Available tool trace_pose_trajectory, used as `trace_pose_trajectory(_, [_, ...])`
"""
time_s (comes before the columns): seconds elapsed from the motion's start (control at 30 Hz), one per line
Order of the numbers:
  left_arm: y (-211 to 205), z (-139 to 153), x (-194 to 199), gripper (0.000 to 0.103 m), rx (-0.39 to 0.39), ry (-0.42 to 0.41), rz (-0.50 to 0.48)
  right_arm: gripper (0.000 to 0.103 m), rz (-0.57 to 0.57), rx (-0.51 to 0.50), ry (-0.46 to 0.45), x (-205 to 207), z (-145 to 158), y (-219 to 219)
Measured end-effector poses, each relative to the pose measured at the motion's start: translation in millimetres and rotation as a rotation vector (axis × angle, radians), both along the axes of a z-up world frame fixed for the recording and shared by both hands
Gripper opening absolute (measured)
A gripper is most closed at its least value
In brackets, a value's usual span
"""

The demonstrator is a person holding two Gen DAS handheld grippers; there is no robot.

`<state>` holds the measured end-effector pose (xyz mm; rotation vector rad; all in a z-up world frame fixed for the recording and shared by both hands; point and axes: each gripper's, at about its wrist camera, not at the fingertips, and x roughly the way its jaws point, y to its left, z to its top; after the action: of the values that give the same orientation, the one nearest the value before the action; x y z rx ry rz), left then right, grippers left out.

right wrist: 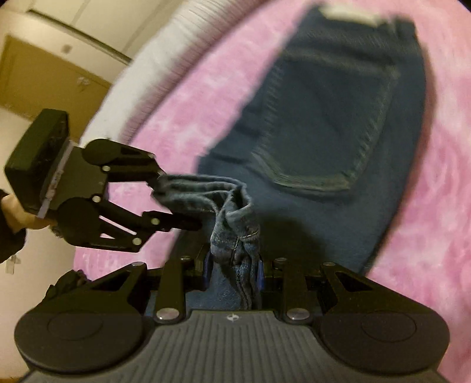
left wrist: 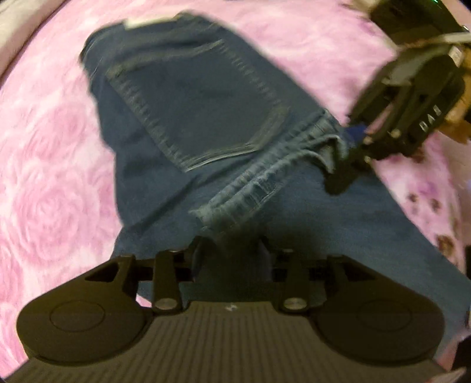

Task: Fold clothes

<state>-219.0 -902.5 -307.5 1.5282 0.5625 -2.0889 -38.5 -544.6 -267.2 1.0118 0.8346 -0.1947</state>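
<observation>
Denim fills both my views: the jeans [left wrist: 188,97] lie spread on the pink rose-patterned blanket [left wrist: 50,182], back pocket [left wrist: 194,106] up, everything smeared by blur. My left gripper [right wrist: 176,203] has its fingers pinched on a bunched hem — from the right wrist view I see folds of cloth squeezed between them. My right gripper [right wrist: 234,265] is clamped on the same bunch just beside it; its blue pads [right wrist: 260,272] press the seams, though the tips themselves are buried in fabric. A white label [right wrist: 350,14] at the waistband is too blurred to read. My hand [right wrist: 17,209] behind the left gripper is mostly cut off at the frame edge. Beyond the blanket, a pale mattress edge [right wrist: 141,76] and a brown door [right wrist: 44,76] — indistinct.
</observation>
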Motion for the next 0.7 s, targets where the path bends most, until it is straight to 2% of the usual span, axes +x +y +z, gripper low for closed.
trace_pose_trajectory(0.07, [-5.1,-6.1,7.7,0.043,-0.002,-0.005,0.043,0.032,-0.014,0.052,0.034,0.3,-22.8,-8.5])
trace_pose_trajectory(0.13, [-4.9,-3.1,17.1,0.044,-0.007,0.01,0.08,0.032,-0.026,0.079,0.041,-2.7,-32.4,-11.7])
trace_pose_trajectory(0.17, [-4.7,-1.6,21.8,0.043,-0.009,0.017,0.099,0.036,-0.031,0.077,0.039,-5.0,-32.5,-11.6])
trace_pose_trajectory(0.2, [-1.5,2.3,25.7,0.043,-0.024,0.018,0.109,0.041,-0.04,0.043,0.046,-8.6,-26.7,-9.8])
trace_pose_trajectory(0.3, [17.4,19.8,40.3,0.044,-0.075,0.025,0.132,0.044,-0.065,-0.061,0.067,-19.6,-9.2,-4.2])
trace_pose_trajectory(0.33, [25.3,26.6,45.8,0.05,-0.092,0.028,0.139,0.045,-0.074,-0.095,0.074,-23.2,-3.4,-2.3])
trace_pose_trajectory(0.47, [98.6,54.0,63.7,0.068,-0.207,0.02,0.044,0.05,-0.108,-0.234,0.102,-37.8,19.8,5.1])
trace_pose_trajectory(0.53, [135.8,67.7,72.6,0.072,-0.265,0.016,-0.005,0.051,-0.12,-0.305,0.115,-44.3,32.1,11.8])
trace_pose_trajectory(0.57, [154.4,74.5,77.0,0.078,-0.294,0.014,-0.029,0.056,-0.102,-0.348,0.114,-44.4,41.3,27.9])
trace_pose_trajectory(0.63, [209.7,78.2,91.8,0.086,-0.366,0.004,-0.14,0.064,-0.06,-0.435,0.109,-44.8,59.9,62.9])
trace_pose_trajectory(0.7, [272.7,73.7,105.6,0.088,-0.456,-0.027,-0.304,0.07,0.037,-0.519,0.089,-41.0,75.2,121.1])
